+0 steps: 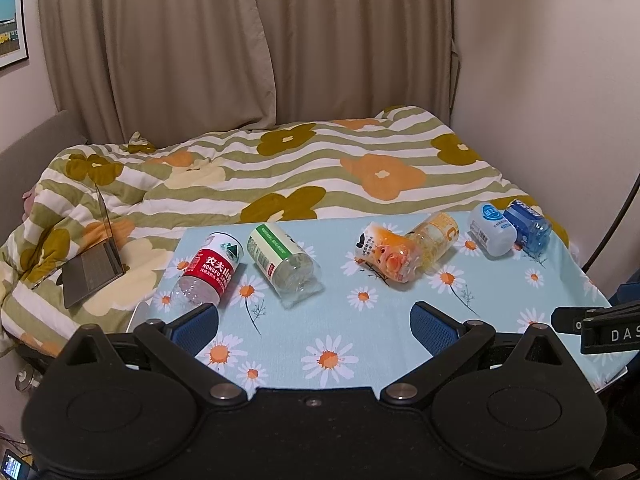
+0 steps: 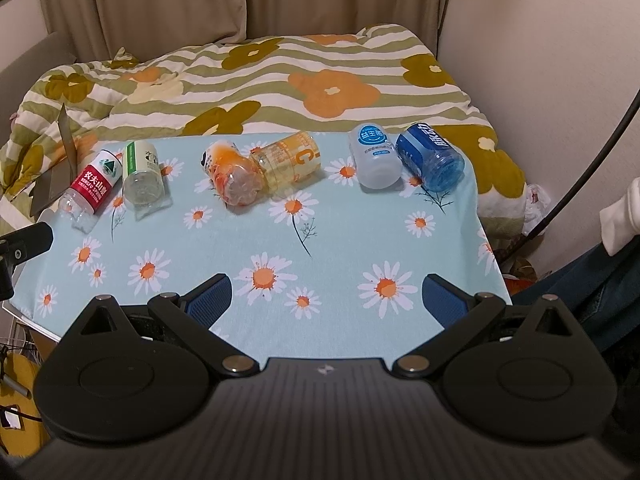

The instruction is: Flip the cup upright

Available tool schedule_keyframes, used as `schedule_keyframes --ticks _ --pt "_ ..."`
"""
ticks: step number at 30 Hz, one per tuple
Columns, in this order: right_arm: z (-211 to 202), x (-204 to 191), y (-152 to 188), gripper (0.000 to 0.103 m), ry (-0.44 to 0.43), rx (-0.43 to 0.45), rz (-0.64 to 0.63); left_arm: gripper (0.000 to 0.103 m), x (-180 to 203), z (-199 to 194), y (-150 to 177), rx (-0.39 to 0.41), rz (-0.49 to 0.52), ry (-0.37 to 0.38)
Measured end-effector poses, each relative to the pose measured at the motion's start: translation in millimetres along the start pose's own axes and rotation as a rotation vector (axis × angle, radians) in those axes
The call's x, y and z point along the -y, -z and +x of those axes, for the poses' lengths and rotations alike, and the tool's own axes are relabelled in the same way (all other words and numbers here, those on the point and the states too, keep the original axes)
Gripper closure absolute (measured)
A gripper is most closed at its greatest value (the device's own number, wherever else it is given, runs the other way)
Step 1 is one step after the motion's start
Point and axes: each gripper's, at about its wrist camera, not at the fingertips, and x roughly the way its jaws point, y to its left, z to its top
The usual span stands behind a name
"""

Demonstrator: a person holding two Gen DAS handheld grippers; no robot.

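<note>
Several bottle-like plastic cups lie on their sides along the far edge of a daisy-print table (image 1: pixel 340 320) (image 2: pixel 340 240). From left: a red-labelled cup (image 1: pixel 210 270) (image 2: pixel 92 190), a green-labelled clear one (image 1: pixel 280 258) (image 2: pixel 142 176), an orange one (image 1: pixel 388 256) (image 2: pixel 234 176), a yellow one (image 1: pixel 434 240) (image 2: pixel 290 164), a white one (image 1: pixel 492 228) (image 2: pixel 374 158) and a blue one (image 1: pixel 528 228) (image 2: pixel 430 158). My left gripper (image 1: pixel 314 326) is open and empty near the table's front. My right gripper (image 2: pixel 326 298) is open and empty, also near the front.
A bed with a striped flower quilt (image 1: pixel 280 168) (image 2: pixel 280 80) lies behind the table. An open laptop (image 1: pixel 94 264) rests on the quilt at the left. Curtains (image 1: pixel 240 40) hang behind. A dark cable (image 2: pixel 580 160) runs down at the right.
</note>
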Motion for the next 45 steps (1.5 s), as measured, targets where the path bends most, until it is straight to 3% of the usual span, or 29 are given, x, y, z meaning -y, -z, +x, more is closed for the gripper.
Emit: schedule_keyframes --ticks 26,38,45 --pt "-3.4 3.4 -1.8 0.000 -0.002 -0.003 -0.003 0.000 2.1 -0.1 -4.7 -0.007 -0.005 -0.002" --pt "11.0 32.9 -4.5 0.000 -0.031 -0.005 -0.006 0.000 46.0 18.5 -45.8 -0.005 0.054 0.027" --pt "33.4 63.4 -34.5 0.000 -0.023 -0.023 0.022 0.000 68.7 55.9 -72.7 -0.035 0.144 0.085"
